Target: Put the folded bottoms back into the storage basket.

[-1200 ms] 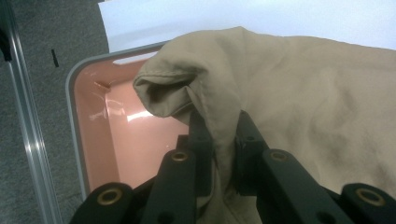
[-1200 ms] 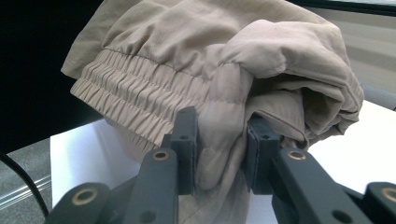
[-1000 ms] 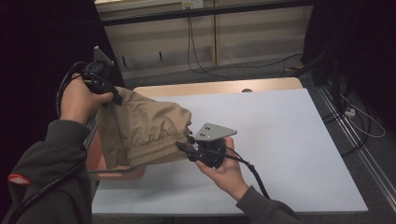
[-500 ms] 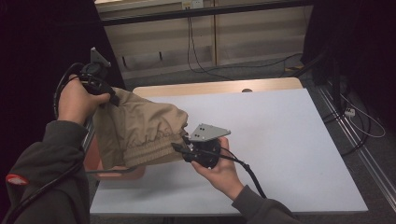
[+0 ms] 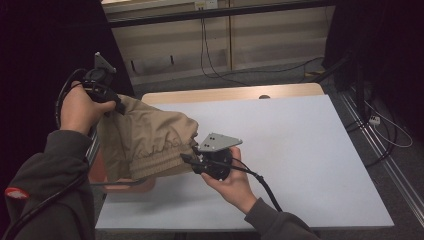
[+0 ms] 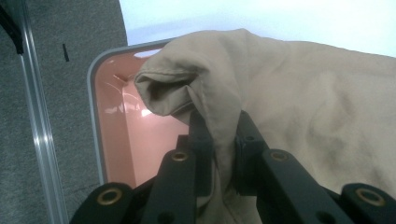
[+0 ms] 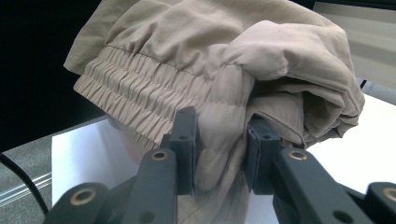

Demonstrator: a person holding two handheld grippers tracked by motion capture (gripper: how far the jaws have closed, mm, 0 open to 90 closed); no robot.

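Holding the tan trousers [image 5: 145,140] between both grippers, left [image 6: 218,140] clamped on a fold, right [image 7: 219,140] on the waistband; soft, light cloth sags, so I grip thick seams.

Tan garment [image 5: 145,140] hides most of pink bin [image 5: 125,186].

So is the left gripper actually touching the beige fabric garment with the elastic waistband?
Touching. In the left gripper view, the left gripper has both jaws pinched on a fold of the beige fabric garment.

Beige trousers [image 5: 145,140], crumpled, elastic waistband, lifted above table edge
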